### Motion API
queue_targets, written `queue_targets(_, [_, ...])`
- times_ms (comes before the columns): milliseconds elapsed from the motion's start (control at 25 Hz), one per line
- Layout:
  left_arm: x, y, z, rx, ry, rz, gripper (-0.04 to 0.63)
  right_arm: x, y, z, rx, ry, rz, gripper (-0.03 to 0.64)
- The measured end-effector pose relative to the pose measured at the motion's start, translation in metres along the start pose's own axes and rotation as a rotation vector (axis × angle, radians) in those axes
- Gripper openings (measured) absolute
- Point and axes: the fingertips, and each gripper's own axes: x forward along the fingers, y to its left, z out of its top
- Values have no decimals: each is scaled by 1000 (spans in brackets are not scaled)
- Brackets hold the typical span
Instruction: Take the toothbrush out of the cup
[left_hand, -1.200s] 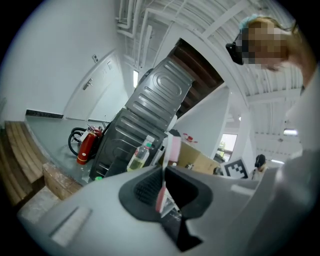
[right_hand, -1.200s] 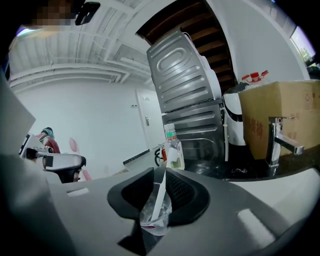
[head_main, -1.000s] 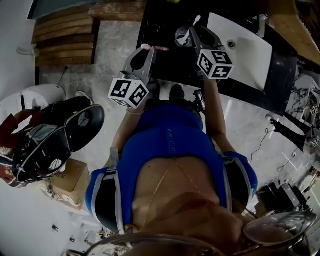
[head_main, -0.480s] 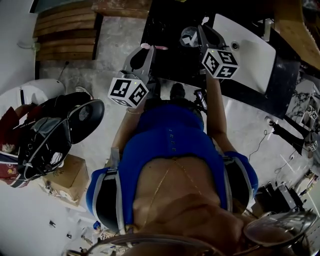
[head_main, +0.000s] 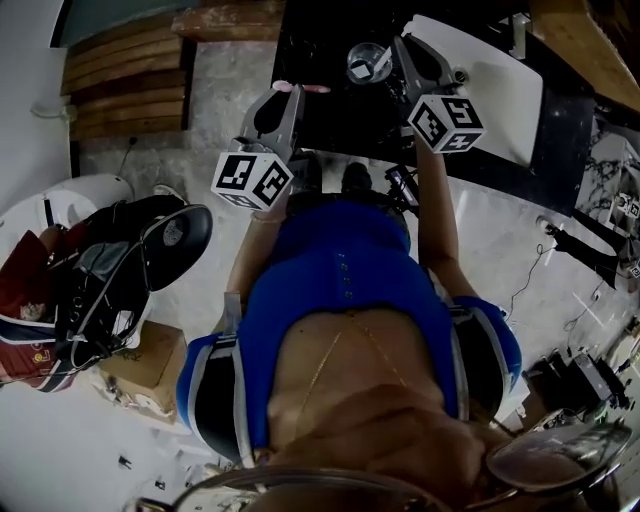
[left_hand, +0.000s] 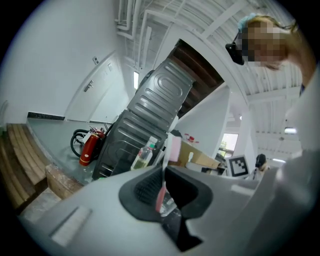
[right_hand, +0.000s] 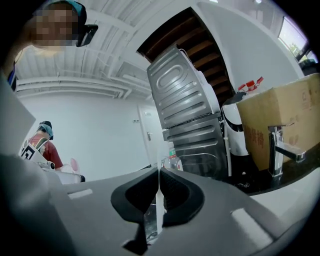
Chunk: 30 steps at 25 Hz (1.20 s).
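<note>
On my left, the left gripper (head_main: 290, 95) is clamped on the toothbrush (left_hand: 173, 148); the pink handle runs up between the pads and the pink head stands just past the tips; off to the left of those tips I see a red fire extinguisher (left_hand: 87, 147), just left of the brush head a bottle (left_hand: 144, 154), and behind both a tall ribbed metal cabinet (left_hand: 160, 107). From the head view the brush is out of the cup (head_main: 365, 62), apart from it and to its left, over the near edge of the black counter (head_main: 325, 45); the cup sits on that counter, right at the tips of the right gripper (head_main: 392, 62). That gripper's jaws are pinched narrow on the cup's clear wall, which shows as a thin pale strip between the pads. To its right lie the white sink (head_main: 495, 85), a tap (right_hand: 280, 145) and a cardboard box (right_hand: 280, 117).
</note>
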Motion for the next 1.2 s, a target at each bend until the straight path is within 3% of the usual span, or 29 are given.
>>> queue_targets(560, [1,-24,13,35,-7,-57,20,-65,10,68,83,-219,29,12])
queue_targets(840, [1,-39,9,37,-4,-96,20,-101,27,60,104,-201,54,12])
queue_targets(1200, [2,-56,-5,36,21,-126,20,-119,39,22,-41,-103,-6,12])
